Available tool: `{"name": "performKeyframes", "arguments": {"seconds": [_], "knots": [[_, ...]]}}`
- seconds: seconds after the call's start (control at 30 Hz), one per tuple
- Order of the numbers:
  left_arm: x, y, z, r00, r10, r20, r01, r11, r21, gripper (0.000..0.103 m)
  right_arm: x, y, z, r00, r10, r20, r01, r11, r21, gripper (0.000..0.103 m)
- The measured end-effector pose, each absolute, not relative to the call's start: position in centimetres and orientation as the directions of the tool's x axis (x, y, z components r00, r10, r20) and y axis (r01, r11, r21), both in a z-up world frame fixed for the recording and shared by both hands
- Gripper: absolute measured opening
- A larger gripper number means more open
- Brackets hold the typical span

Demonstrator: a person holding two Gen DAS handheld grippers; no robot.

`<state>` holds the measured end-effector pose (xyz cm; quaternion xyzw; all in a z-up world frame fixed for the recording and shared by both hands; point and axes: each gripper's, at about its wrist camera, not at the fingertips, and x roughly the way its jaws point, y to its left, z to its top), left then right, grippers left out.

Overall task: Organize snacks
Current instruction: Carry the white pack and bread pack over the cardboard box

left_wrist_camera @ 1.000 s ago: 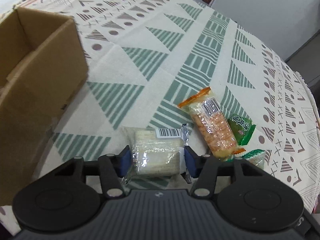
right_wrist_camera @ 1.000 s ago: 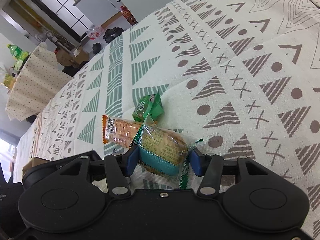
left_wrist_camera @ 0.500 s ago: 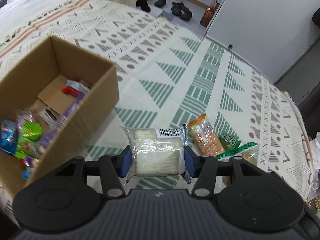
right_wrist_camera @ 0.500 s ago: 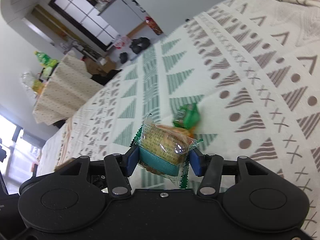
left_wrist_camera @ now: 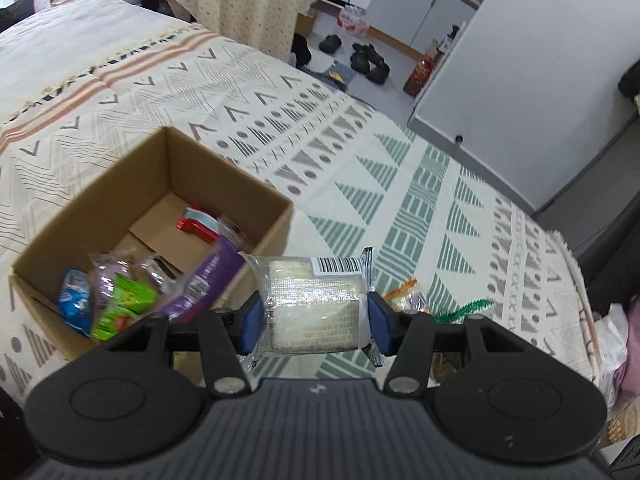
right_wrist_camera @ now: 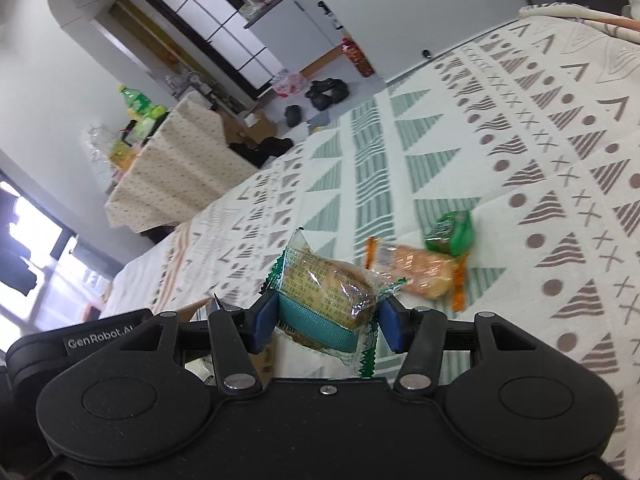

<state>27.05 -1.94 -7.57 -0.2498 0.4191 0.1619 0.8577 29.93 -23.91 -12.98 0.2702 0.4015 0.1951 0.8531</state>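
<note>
The white wafer packet (left_wrist_camera: 316, 304) sits pinched between the left gripper (left_wrist_camera: 316, 322) fingers, now lifted clear of the patterned cloth (left_wrist_camera: 400, 184) it lay on a second ago. The cardboard box (left_wrist_camera: 224, 184), part-filled with snacks, has come into view just left of and beyond the fingertips, so the drop looks close. The right gripper (right_wrist_camera: 326, 324) likewise clamps the green-edged cake packet (right_wrist_camera: 324, 288), raised; beyond its right finger the orange cracker packet (right_wrist_camera: 420, 270) and green packet (right_wrist_camera: 450, 230) remain on the cloth.
</note>
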Motion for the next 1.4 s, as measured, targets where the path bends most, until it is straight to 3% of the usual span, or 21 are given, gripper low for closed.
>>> {"name": "performKeyframes", "arguments": {"seconds": [0.57,1.07,1.4], "knots": [[23.0,5.6,-6.9,0.603,0.119,-0.789,-0.563,0.763,-0.316,0.053,27.2,-18.1,-11.1,0.604,0.601,-0.522,-0.278,0.774,0.569,0.052],[23.4,11.4,-9.3,0.590,0.078,-0.803,-0.584,0.728,-0.358,0.054,26.6,-13.1,-11.0,0.569,0.648,-0.506,-0.371,0.752,0.545,0.052],[23.9,14.1,-8.4,0.630,0.079,-0.772,-0.558,0.737,-0.381,0.067,27.1,-9.4,-10.8,0.537,0.673,-0.509,-0.423,0.736,0.528,0.053]]}}
